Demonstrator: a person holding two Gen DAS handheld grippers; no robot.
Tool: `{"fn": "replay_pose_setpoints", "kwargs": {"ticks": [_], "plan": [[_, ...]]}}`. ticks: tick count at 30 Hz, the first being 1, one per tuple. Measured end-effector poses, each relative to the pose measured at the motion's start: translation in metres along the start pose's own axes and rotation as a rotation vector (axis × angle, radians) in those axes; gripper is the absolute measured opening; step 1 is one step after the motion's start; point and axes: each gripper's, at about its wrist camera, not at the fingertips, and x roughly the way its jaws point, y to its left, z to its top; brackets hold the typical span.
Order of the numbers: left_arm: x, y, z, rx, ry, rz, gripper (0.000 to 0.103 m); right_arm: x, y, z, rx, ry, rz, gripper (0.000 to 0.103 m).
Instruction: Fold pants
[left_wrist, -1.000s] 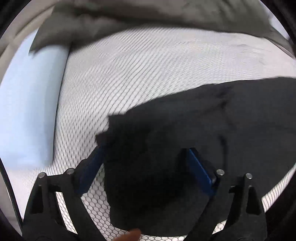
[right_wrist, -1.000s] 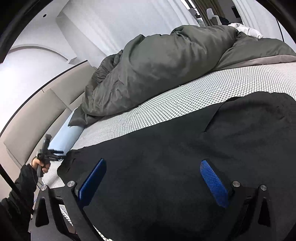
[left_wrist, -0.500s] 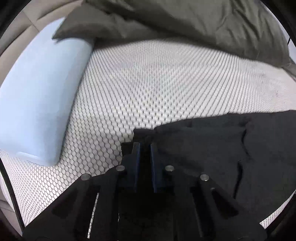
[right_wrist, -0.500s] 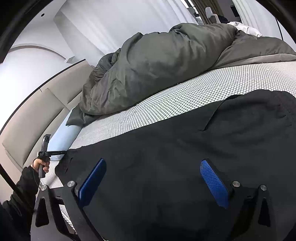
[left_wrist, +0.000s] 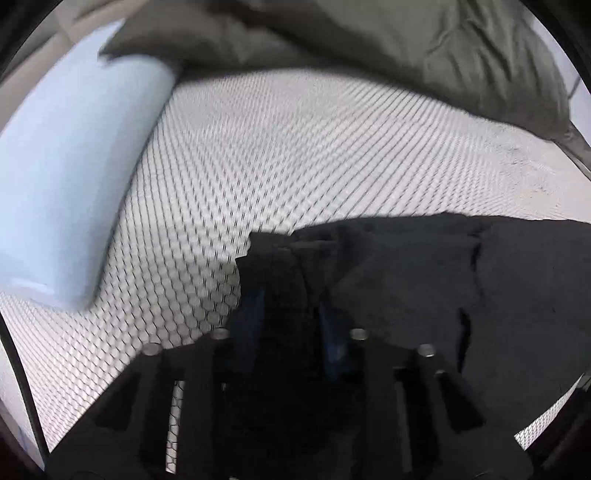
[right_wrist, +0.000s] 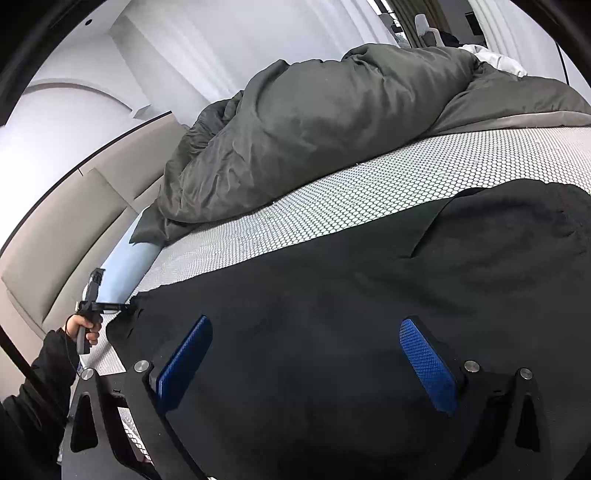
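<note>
Pants (right_wrist: 332, 314): black, spread across near side of bed (right_wrist: 369, 195). Left gripper (left_wrist: 290, 314): fingers just eased slightly, pinching bunched hem at left end. Right gripper (right_wrist: 306, 354): fingers wide open above fabric. Grey duvet (right_wrist: 314, 122) heaped far.

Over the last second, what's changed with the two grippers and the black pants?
The left gripper, open around the end of the black pants a second ago, has closed on that end, then its jaws eased slightly apart with cloth between them. The right gripper stayed open over the pants; the grey duvet lies unchanged.
</note>
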Motion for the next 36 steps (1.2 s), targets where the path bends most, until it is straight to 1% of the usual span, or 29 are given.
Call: {"fn": "replay_pose_setpoints", "kwargs": {"ticks": [1,3,4,6,7,8,9,10,11,12,13,15,16,17,18,20,22,24,26,27,28,29,30,32,34,36], "plan": [[-0.007,-0.004,0.002,0.015,-0.023,0.007,0.015,0.000,-0.001,0.000,0.003,-0.001,0.001,0.103],[-0.012,-0.006,0.008,0.004,-0.046,0.018,0.015,0.000,-0.002,0.001,0.007,-0.003,0.000,0.103],[-0.016,-0.008,0.009,-0.006,-0.046,0.018,0.015,0.000,-0.003,0.002,0.009,-0.003,0.002,0.103],[-0.005,-0.010,0.013,-0.004,-0.028,0.034,0.016,-0.001,-0.002,0.001,0.007,-0.004,0.005,0.103],[0.003,-0.014,0.012,-0.004,-0.013,0.062,0.021,-0.001,-0.001,0.000,0.004,-0.006,0.006,0.103],[0.012,-0.013,0.015,-0.007,0.000,0.085,0.028,-0.002,-0.001,0.000,0.002,-0.008,0.007,0.103],[0.017,-0.014,0.012,-0.017,0.017,0.111,0.031,-0.003,-0.001,0.000,0.003,-0.009,0.008,0.103],[0.025,-0.019,0.005,-0.039,0.033,0.138,0.040,-0.003,-0.003,0.000,0.006,-0.009,0.009,0.103],[0.024,-0.018,0.003,-0.065,0.037,0.155,0.047,-0.004,-0.004,0.000,0.010,-0.010,0.008,0.103],[0.018,-0.017,0.000,-0.100,0.034,0.150,0.050,-0.005,-0.005,0.000,0.015,-0.012,0.008,0.103],[0.011,-0.016,-0.003,-0.128,0.026,0.117,0.054,-0.006,-0.006,0.001,0.018,-0.015,0.010,0.103],[-0.013,-0.018,-0.015,-0.188,-0.007,0.022,0.067,-0.012,-0.009,0.001,0.031,-0.031,0.010,0.103],[-0.023,-0.021,-0.019,-0.205,-0.026,-0.005,0.087,-0.014,-0.011,0.002,0.035,-0.037,0.010,0.103],[-0.043,-0.027,-0.026,-0.226,-0.055,-0.032,0.103,-0.018,-0.015,0.002,0.047,-0.049,0.008,0.103],[-0.060,-0.036,-0.036,-0.246,-0.095,-0.062,0.102,-0.023,-0.019,0.002,0.065,-0.061,0.001,0.103],[-0.087,-0.056,-0.051,-0.254,-0.148,-0.122,0.102,-0.032,-0.033,0.002,0.123,-0.085,-0.014,0.103],[-0.102,-0.083,-0.065,-0.251,-0.173,-0.141,0.102,-0.040,-0.042,0.000,0.166,-0.105,-0.019,0.103],[-0.115,-0.124,-0.082,-0.223,-0.190,-0.164,0.102,-0.047,-0.049,-0.001,0.189,-0.111,-0.025,0.103],[-0.119,-0.177,-0.094,-0.159,-0.201,-0.209,0.102,-0.051,-0.052,-0.005,0.190,-0.103,-0.038,0.103],[-0.119,-0.209,-0.103,-0.130,-0.212,-0.238,0.102,-0.051,-0.051,-0.007,0.183,-0.089,-0.044,0.103],[-0.117,-0.231,-0.107,-0.110,-0.213,-0.258,0.102,-0.052,-0.051,-0.010,0.169,-0.072,-0.053,0.103],[-0.113,-0.264,-0.113,-0.078,-0.214,-0.297,0.102,-0.051,-0.048,-0.014,0.137,-0.049,-0.061,0.103],[-0.108,-0.289,-0.117,-0.052,-0.214,-0.329,0.102,-0.051,-0.047,-0.017,0.117,-0.035,-0.058,0.103],[-0.094,-0.351,-0.126,0.033,-0.203,-0.396,0.102,-0.050,-0.045,-0.024,0.080,0.006,-0.024,0.103],[-0.082,-0.397,-0.131,0.090,-0.179,-0.428,0.102,-0.048,-0.044,-0.030,0.056,0.035,-0.003,0.103],[-0.071,-0.432,-0.139,0.131,-0.155,-0.440,0.102,-0.046,-0.045,-0.036,0.015,0.060,-0.040,0.103]]}}
